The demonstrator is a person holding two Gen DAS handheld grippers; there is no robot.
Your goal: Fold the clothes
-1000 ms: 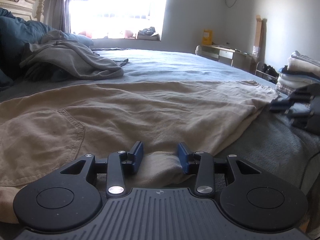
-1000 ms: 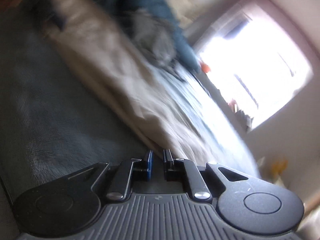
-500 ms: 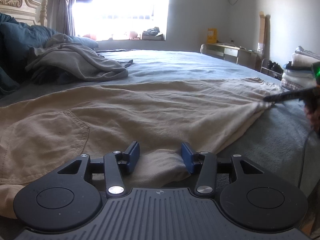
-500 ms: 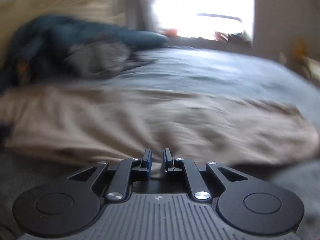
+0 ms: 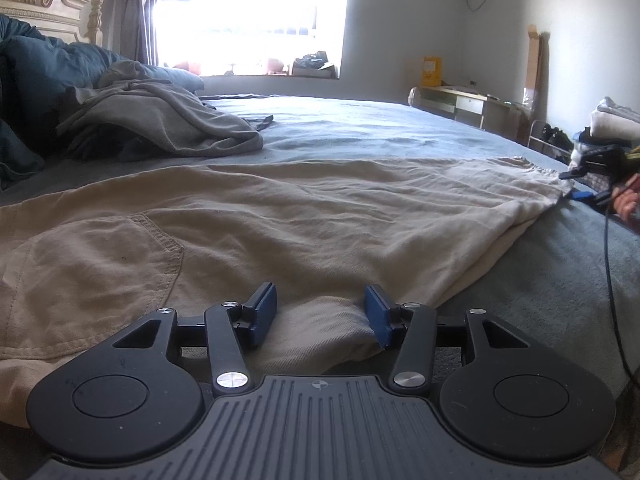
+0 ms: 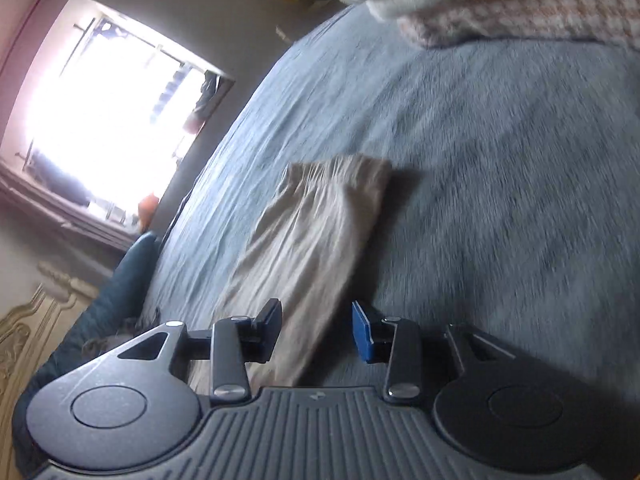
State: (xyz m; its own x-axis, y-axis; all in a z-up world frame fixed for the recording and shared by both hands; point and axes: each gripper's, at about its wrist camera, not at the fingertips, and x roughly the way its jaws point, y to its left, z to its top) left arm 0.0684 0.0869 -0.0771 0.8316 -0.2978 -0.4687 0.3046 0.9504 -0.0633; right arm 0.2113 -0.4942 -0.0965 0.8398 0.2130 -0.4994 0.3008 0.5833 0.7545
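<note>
Beige trousers (image 5: 304, 216) lie spread flat across the grey-blue bed (image 5: 360, 128), running from the near left corner, where a stitched back pocket (image 5: 100, 256) shows, out to the far right edge.

Nearest in the left wrist view, the left hand-held gripper (image 5: 320, 316) sits low over the near hem with its jaws about half apart. A soft fold of the beige cloth bulges up between the blue pads; the right pad touches it, the left pad stands just clear, so the cloth is released rather than clamped.

In the right wrist view, which is rolled and motion-blurred, the right hand-held gripper (image 6: 316, 330) has its jaws opening. A narrow strip of the trousers (image 6: 316, 248) runs between the pads toward its gathered end, and neither pad presses on it. That same gripper shows at the far right of the left wrist view (image 5: 588, 178), beside the trousers' far end, with part of the person's hand (image 5: 628, 202) behind it.

Farther back, a crumpled grey garment (image 5: 160, 124) lies against a dark blue duvet (image 5: 40, 76) by the carved headboard (image 5: 44, 8). A stack of folded clothes (image 6: 520, 4) rests on the bed's far right side. A bright window (image 5: 256, 16) fills the back wall.
</note>
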